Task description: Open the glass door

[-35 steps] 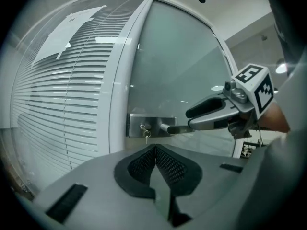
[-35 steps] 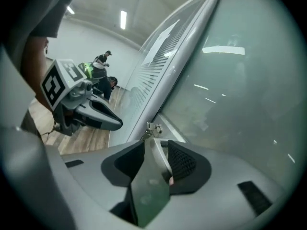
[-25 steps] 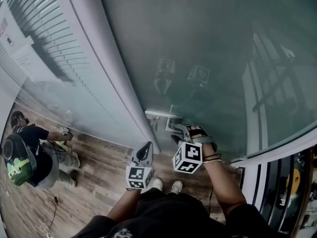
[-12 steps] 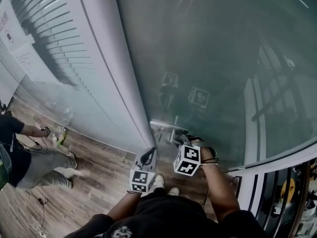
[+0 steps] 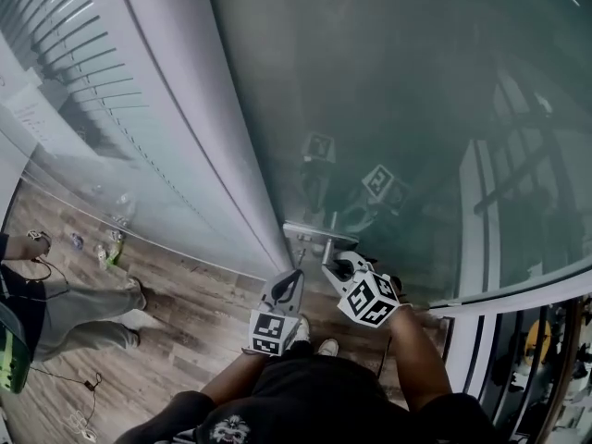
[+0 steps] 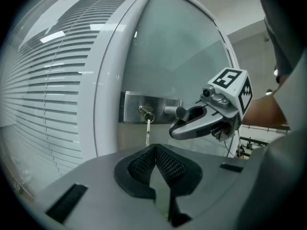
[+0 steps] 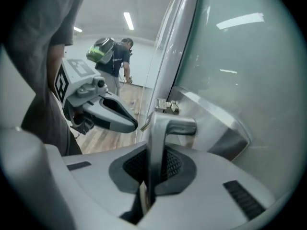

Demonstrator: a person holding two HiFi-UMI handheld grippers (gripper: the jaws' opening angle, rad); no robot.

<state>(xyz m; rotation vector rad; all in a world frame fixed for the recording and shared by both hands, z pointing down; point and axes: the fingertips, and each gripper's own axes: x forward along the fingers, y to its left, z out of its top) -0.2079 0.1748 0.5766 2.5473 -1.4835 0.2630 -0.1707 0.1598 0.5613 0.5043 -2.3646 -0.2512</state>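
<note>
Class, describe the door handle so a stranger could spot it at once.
On the large glass door, find the steel plate beside the white frame. The handle is its bent lever, beside the hanging key, clamped in the right hand-held gripper.

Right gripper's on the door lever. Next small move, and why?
Probably turn the lever handle downward with the right gripper: its jaws are clamped on the handle, and the glass door looks closed against its frame, so the latch likely needs releasing first. The left gripper hangs shut, empty.
</note>
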